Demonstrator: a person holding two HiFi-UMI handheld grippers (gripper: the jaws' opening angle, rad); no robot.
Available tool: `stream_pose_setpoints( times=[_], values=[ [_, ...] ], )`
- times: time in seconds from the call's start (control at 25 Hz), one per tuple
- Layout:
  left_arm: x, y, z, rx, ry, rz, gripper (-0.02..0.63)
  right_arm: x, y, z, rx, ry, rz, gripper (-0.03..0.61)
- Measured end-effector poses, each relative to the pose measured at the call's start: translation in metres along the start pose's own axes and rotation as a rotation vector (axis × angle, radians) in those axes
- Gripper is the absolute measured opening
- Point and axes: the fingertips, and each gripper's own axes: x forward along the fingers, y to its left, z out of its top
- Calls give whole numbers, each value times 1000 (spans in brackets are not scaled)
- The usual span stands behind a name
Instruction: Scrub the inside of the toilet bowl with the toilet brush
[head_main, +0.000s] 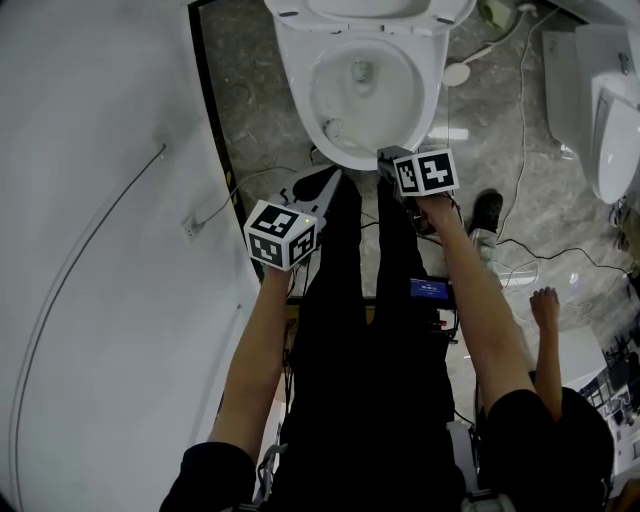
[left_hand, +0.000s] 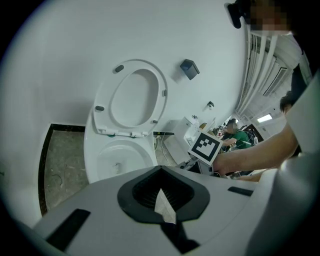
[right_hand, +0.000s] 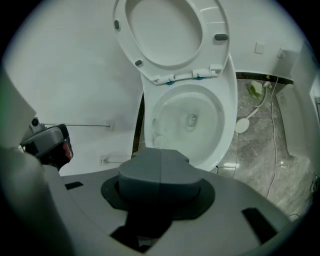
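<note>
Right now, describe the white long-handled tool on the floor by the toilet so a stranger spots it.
Start at the white toilet with its seat raised, on grey marbled floor. Right of the bowl in the head view lies a white tool with a thin handle. Unlike the cables nearby, it ends in a round disc.

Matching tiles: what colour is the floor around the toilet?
Grey marbled floor, clearest in the right gripper view.
</note>
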Motion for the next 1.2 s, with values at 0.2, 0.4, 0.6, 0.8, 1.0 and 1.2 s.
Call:
stream_pose_setpoints(
  times=[0.2,0.4,0.6,0.8,1.0,1.2],
  values=[
    [1,1,1,0,2,1,7,4,3,10,55,-30,25,156],
    [0,4,3,-1,-1,3,7,6,7,20,79,-54,34,156],
    [-1,6,3,-3,-1,5,6,10,10,32,131,-89,53,155],
    [-1,8,2,-4,1,8,6,12,11,44,166,-116,64,156],
    [-2,10,1,-5,4,8,7,14,10,56,197,-140,71,156],
    [-3,13,0,-8,4,10,7,16,11,68,241,-172,78,156]
  ],
)
